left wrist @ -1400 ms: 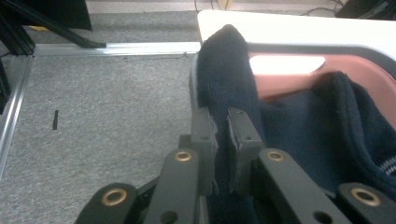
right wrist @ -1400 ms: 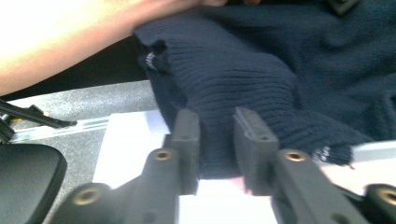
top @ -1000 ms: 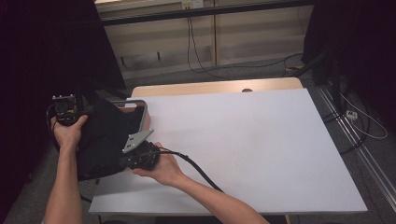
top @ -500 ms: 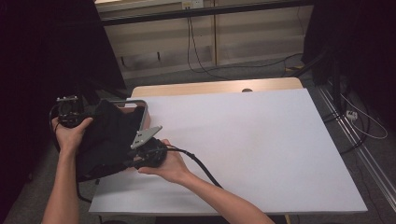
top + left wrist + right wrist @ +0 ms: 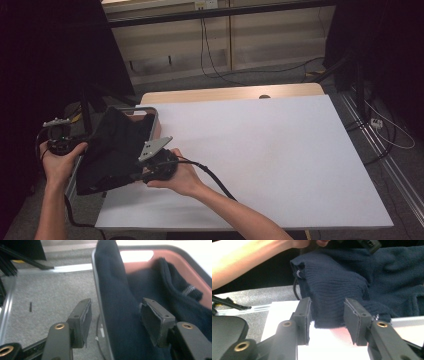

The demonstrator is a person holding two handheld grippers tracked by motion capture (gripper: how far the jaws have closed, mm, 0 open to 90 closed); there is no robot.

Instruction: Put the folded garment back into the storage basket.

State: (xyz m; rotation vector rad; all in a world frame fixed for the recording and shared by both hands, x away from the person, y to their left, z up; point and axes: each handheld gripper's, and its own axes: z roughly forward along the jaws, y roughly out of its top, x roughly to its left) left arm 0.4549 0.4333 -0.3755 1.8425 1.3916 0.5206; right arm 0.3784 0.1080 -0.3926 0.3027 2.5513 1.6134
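Note:
A dark navy knitted garment hangs over the grey rim of a basket at the table's left edge. My left gripper is off the table's left side, open, its jaws having just been opening. In the left gripper view my left gripper straddles the garment and the basket's rim, with a gap at the left pad. My right gripper rests on the white table; its jaws have just been opening. A fold of the garment lies loose between the pads of my right gripper.
The basket's inside is reddish. Grey carpet floor lies beside it, with a dark stand's legs behind. A black cable trails from the right gripper across the table. The other forearm crosses the right gripper view's top.
Both grippers' jaws have opened and let the garment go. The left hand has drawn back to the left and lower in the picture; the garment now droops over the basket. The right hand has hardly moved.

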